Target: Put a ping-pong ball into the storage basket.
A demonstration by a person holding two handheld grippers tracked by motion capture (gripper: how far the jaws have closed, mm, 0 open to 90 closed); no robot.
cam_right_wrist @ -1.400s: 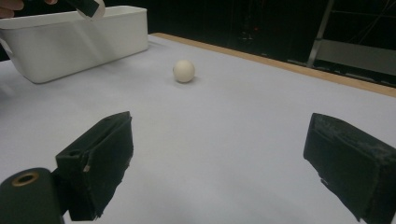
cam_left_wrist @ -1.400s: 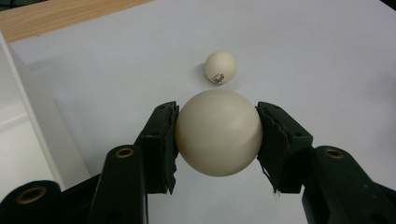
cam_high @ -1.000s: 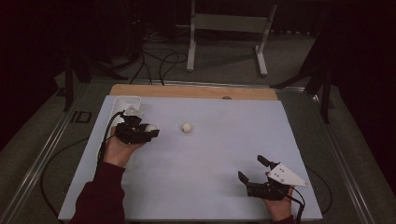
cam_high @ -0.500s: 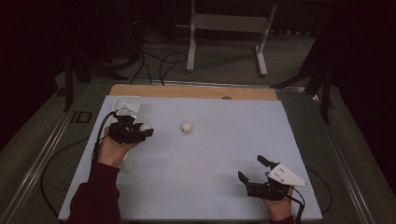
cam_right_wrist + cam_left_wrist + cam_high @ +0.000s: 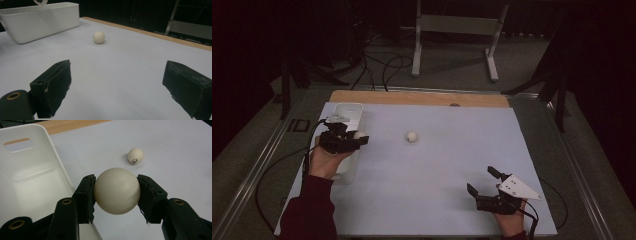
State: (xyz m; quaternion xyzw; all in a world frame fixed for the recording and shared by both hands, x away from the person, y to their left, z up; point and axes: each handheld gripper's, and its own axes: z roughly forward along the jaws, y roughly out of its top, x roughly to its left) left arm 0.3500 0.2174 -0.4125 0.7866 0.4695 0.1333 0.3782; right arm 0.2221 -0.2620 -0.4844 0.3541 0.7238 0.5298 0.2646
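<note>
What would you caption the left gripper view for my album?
Black tongs grip a cream egg beside a white plastic bin; another egg lies beyond.

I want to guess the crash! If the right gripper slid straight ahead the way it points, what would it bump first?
Probably the small cream egg lying loose on the pale table cover. The right gripper is open with bare cover ahead; depth is uncertain.

Pale blue worktop (image 5: pixel 447 170) with wooden strip (image 5: pixel 412 98) along far edge. Grey metal stand (image 5: pixel 457 25) on floor beyond it. Black cables (image 5: pixel 382 67) on floor, far left.
</note>
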